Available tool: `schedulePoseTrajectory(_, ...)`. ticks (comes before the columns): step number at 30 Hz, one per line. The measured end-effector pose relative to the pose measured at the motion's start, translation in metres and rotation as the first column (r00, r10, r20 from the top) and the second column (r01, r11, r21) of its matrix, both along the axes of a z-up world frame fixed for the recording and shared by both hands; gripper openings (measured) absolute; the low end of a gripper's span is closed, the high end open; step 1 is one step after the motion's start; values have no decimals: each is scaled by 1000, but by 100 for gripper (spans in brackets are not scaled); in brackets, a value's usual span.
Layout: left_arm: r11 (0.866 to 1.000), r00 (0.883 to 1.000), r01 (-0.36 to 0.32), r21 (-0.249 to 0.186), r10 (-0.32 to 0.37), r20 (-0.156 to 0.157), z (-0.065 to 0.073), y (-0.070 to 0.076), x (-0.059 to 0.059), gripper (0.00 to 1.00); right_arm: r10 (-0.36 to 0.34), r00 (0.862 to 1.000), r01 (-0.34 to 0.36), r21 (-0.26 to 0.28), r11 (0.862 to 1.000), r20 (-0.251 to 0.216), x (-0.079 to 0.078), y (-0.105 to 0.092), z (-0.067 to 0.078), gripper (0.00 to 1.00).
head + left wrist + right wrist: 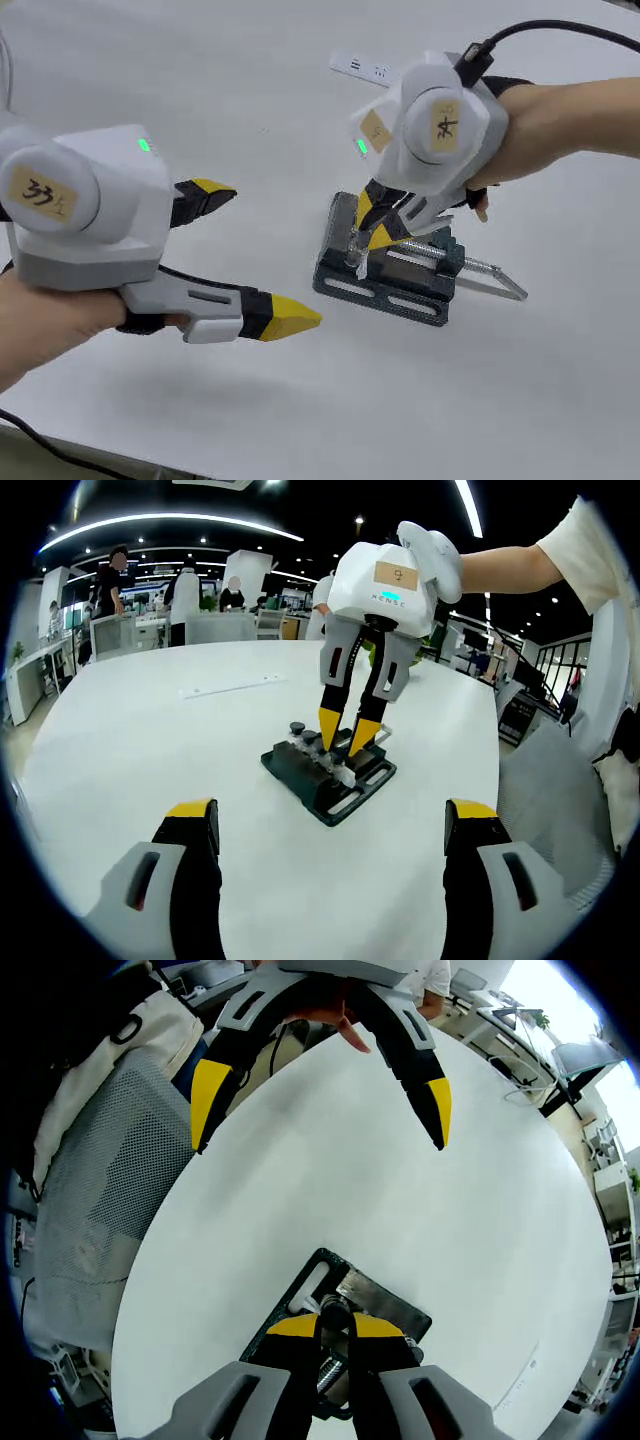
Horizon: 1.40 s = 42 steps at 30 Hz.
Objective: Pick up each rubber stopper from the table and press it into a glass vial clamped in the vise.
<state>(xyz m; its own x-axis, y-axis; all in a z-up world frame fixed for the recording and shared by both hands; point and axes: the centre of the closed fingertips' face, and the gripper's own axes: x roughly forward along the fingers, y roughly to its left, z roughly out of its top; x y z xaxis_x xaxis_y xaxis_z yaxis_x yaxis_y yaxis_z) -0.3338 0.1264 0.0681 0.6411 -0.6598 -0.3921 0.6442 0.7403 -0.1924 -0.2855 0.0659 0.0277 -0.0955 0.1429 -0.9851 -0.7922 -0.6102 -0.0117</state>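
Your right gripper (373,224) stands over the vise (382,290), its jaws narrowed onto a dark rubber stopper (335,1311), as your right gripper view reveals. In the head view the yellow tips cover the stopper, above a glass vial (356,255). Your left gripper (255,255) hovers well apart, jaws spread wide, holding nothing.

On the worktop (200,60), right of middle: vise (385,275), vial (357,250) in it. Directly above the vial: right tongs (373,224), around stopper (335,1310). Well apart, left: left tongs (258,252). Far behind vise: strip (362,68).
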Motion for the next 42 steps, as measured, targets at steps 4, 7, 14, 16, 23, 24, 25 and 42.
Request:
schedulePoseTrajectory(4, 1000, 1000, 2, -2, -2, 1, 1, -1, 0, 92, -82, 996, 82, -20, 996, -23, 0, 1, 0, 4)
schedulePoseTrajectory(7, 1000, 1000, 3, -1, -3, 2, 1, -1, 2, 92, -89, 996, 88, -39, 995, -16, -1, 2, 0, 4)
schedulePoseTrajectory(14, 1000, 1000, 7, -6, -7, 0, 1, -3, 3, 92, -183, 983, 182, -48, 982, -15, -1, 1, 1, 3)
schedulePoseTrajectory(16, 1000, 1000, 9, -10, -9, -1, 1, -5, 2, 91, -217, 976, 216, -48, 975, -19, -3, 0, 2, 3)
schedulePoseTrajectory(23, 1000, 1000, 14, -10, -14, 0, 1, -6, 1, 91, -211, 977, 210, -38, 977, -23, -2, 0, 1, 4)
schedulePoseTrajectory(24, 1000, 1000, 13, -10, -13, 0, 1, -6, 1, 91, -209, 978, 208, -36, 977, -25, -2, 0, 1, 4)
schedulePoseTrajectory(25, 1000, 1000, 11, -11, -11, 0, 1, -5, 1, 91, -210, 977, 209, -32, 977, -30, -2, 0, 1, 4)
schedulePoseTrajectory(42, 1000, 1000, 4, -14, -4, -1, 2, -5, 2, 90, -107, 992, 109, 25, 994, -69, 0, -2, 1, 4)
